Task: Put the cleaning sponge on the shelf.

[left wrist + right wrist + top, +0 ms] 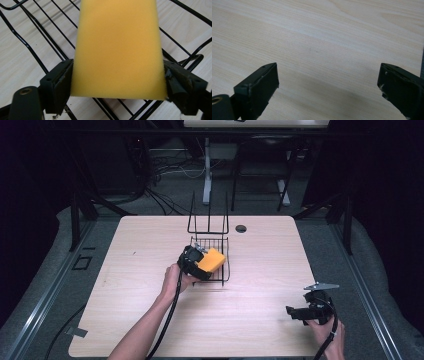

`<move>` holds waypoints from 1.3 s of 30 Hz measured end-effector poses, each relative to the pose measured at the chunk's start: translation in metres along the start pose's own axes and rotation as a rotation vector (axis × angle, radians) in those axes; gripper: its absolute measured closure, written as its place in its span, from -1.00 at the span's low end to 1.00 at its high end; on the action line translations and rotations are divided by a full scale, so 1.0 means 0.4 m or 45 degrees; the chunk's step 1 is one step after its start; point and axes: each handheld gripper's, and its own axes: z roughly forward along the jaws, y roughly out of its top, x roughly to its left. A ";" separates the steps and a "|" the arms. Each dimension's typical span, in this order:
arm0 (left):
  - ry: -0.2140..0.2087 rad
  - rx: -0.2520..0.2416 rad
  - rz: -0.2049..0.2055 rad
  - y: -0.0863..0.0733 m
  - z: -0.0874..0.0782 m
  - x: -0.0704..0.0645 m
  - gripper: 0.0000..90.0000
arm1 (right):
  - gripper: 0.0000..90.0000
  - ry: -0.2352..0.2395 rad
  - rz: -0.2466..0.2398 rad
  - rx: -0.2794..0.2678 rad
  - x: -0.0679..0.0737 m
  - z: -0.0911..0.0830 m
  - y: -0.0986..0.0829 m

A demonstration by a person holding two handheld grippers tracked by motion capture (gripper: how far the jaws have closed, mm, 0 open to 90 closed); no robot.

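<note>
The orange sponge [116, 47] is over the black wire basket [222, 270], clamped on both sides between the jaws of the left gripper [117, 77]. The basket stands near the middle of the wooden table [260, 320]. The right gripper [328, 87] is well apart from the basket, near the table's corner, with its jaws wide apart and nothing between them.

High view overlooks table [150, 320]; gripper views skim it closely.

Lab: floor cables [165, 170], dark curtains [385, 195]
</note>
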 end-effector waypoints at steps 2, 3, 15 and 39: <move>-0.004 -0.022 -0.013 -0.002 -0.002 0.001 -0.75 | -0.93 0.001 0.001 0.001 0.000 0.000 0.000; 0.001 -0.027 -0.015 -0.002 -0.004 0.000 -0.79 | -0.93 0.001 0.001 0.000 0.000 0.000 0.000; 0.040 -0.127 -0.038 -0.016 -0.052 0.001 -1.00 | -0.93 0.000 0.005 0.000 -0.001 0.002 0.001; 0.078 -0.216 -0.006 -0.084 -0.185 -0.003 -1.00 | -0.93 -0.005 -0.004 -0.007 0.002 -0.001 0.004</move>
